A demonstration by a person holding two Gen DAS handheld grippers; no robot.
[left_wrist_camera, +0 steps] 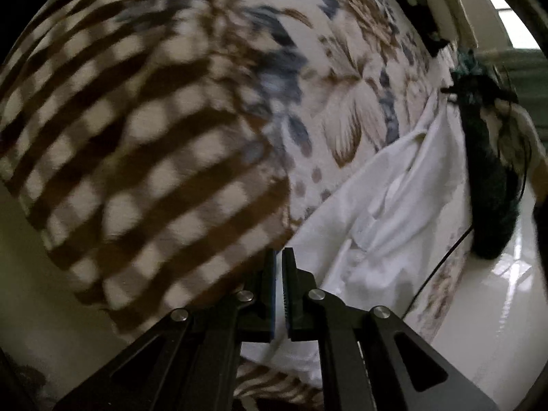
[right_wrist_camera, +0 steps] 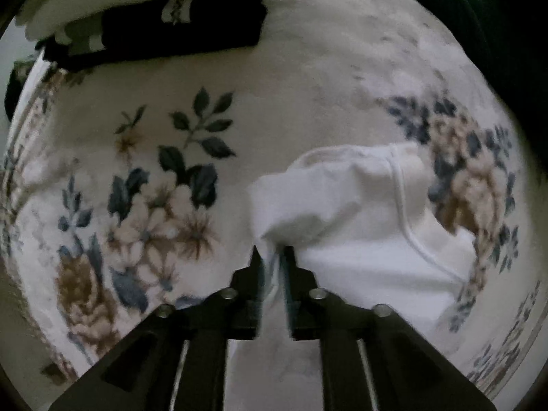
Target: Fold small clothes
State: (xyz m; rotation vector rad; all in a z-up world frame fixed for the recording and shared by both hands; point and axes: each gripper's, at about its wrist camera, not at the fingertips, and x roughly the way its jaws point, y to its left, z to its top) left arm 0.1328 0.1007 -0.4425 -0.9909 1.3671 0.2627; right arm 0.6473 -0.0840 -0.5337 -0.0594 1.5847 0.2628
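A: Where is the garment right now?

B: The white garment lies bunched on the floral blanket, just ahead and to the right of the right gripper. A corner of it droops down between that gripper's jaws. The jaws stand a little apart, and the cloth hangs loosely in the gap, so it reads as let go, not pinched.

A: And the left gripper?

B: The left gripper has its jaws pressed nearly together, blue pad facing toothed pad, with only a sliver between. Whether any white cloth is caught in that sliver cannot be told. The white garment spreads ahead and to the right of those jaws and runs under them. To the left of them lies a brown checked cloth, over the same floral blanket.

A: So how far along is the folding?

B: Judging by the shape, at least one fold is in: from the right wrist the garment looks doubled over, with a seam line curving across the top layer. It is still rumpled, though, and its edges are not squared.

A: What is left?

B: Probably smoothing it and another fold to make it compact. A dark green fuzzy item lies far right of the left jaws; whether it awaits folding cannot be told.
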